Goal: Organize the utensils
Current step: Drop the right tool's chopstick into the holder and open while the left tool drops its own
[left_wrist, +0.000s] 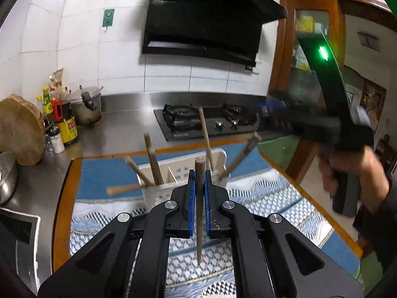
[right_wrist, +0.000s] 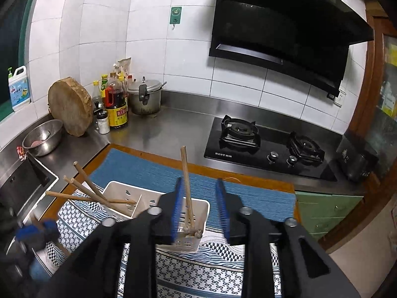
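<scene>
Presently:
- Left claw (left_wrist: 199, 193): clamped on 1 wooden chopstick (left_wrist: 199, 213), held roughly upright between the blue pads (left_wrist: 191, 206), thin tip pointing down over the patterned cloth (left_wrist: 260, 198).
- Right claw (right_wrist: 199, 208): fingers apart, gripping nothing, hanging above the right end of the white utensil holder (right_wrist: 124, 192).
- Utensil holder: stands on the patterned cloth and blue mat (right_wrist: 148, 171) covering the surface (right_wrist: 161, 129); several chopsticks (right_wrist: 93, 193) lean out of its left section, 1 chopstick (right_wrist: 187, 188) stands near-upright in its right section.
- Background: gas hob (right_wrist: 268, 146), range hood (right_wrist: 285, 29), sauce bottles (right_wrist: 115, 104), pressure cooker (right_wrist: 145, 96), round chopping block (right_wrist: 70, 106), steel bowl (right_wrist: 43, 136).
</scene>
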A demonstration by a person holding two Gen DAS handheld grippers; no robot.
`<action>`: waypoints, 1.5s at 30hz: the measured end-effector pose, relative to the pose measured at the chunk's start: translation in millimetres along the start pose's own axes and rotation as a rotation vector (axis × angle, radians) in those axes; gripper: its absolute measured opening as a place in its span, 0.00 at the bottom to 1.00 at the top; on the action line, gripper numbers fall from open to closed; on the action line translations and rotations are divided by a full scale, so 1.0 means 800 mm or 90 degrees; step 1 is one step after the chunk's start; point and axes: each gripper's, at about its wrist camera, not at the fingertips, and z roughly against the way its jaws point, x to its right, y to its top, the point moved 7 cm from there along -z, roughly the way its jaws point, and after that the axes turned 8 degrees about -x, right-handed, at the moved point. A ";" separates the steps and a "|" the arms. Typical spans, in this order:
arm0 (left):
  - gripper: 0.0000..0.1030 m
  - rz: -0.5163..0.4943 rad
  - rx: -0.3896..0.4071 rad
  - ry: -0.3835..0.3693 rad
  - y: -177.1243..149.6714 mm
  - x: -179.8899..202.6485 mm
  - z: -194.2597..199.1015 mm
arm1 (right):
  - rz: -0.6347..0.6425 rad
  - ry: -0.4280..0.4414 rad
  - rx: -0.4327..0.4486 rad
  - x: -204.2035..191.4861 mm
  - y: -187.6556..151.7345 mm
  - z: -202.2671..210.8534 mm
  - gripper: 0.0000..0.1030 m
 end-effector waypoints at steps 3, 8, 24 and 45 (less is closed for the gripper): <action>0.05 -0.010 0.022 0.011 0.026 0.000 0.009 | -0.010 0.011 0.014 0.004 -0.009 0.012 0.49; 0.05 -0.011 0.061 0.030 0.081 -0.004 0.018 | -0.009 0.025 0.030 0.006 -0.034 0.032 0.54; 0.05 0.033 0.135 0.071 0.172 -0.036 -0.004 | 0.027 0.042 0.028 -0.005 -0.111 0.039 0.64; 0.63 0.022 0.082 0.096 0.073 -0.042 -0.022 | 0.020 0.071 -0.008 -0.041 -0.190 0.034 0.86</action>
